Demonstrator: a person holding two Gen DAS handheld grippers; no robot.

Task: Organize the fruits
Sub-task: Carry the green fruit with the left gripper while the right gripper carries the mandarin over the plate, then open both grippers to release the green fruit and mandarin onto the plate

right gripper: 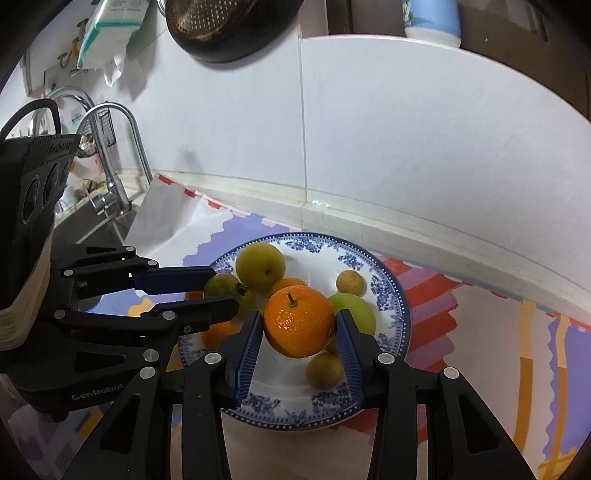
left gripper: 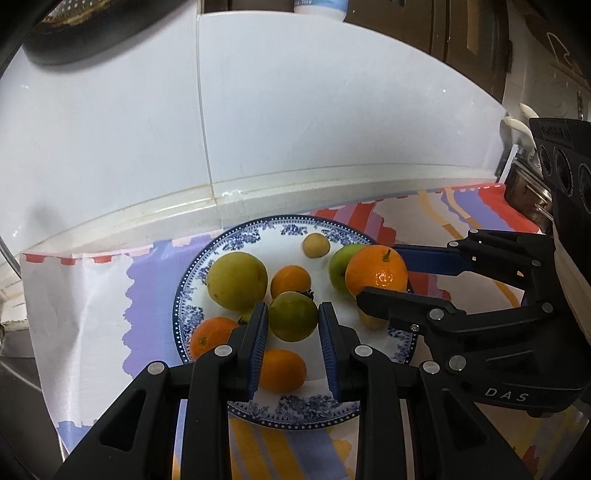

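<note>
A blue-patterned plate [left gripper: 192, 291] [right gripper: 388, 291] holds several fruits: a large yellow-green fruit [left gripper: 236, 280] [right gripper: 260, 266], small oranges [left gripper: 290, 280], a green apple [left gripper: 338, 264] [right gripper: 356, 308] and a small tan fruit [left gripper: 316, 245] [right gripper: 350, 282]. My left gripper [left gripper: 293, 321] is shut on a green tangerine [left gripper: 293, 315] [right gripper: 225, 286] over the plate. My right gripper [right gripper: 299, 326] [left gripper: 380, 273] is shut on an orange with a stem [right gripper: 298, 323] [left gripper: 376, 273], held just above the plate.
The plate sits on a colourful striped cloth [left gripper: 92, 314] [right gripper: 498, 350] on a counter against a white tiled wall [left gripper: 295, 110]. A sink with taps [right gripper: 110, 177] lies to the left. A dark colander [right gripper: 221, 26] hangs above.
</note>
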